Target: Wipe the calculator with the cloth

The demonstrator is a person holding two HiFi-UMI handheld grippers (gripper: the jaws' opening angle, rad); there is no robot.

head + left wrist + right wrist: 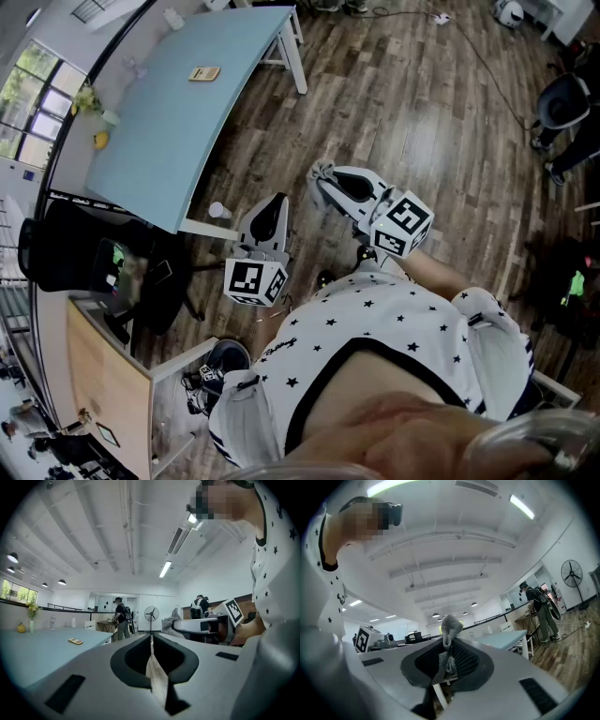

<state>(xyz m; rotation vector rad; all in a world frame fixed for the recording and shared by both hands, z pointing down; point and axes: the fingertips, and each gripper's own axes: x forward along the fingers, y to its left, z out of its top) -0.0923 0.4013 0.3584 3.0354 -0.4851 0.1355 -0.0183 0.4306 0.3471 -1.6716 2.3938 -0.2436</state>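
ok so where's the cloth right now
The cloth is pinched in the right gripper, grey end poking past its tips; head view shows it mid-frame over the wood floor.

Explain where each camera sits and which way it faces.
Head view: on the person's head, looking steeply down at shirt, left gripper, right gripper, floor.
Left gripper view: on the left gripper, looking level along shut jaws toward the table.
Right gripper view: on the right gripper, tilted upward, jaws pinching the cloth.
Shared: all show the table.
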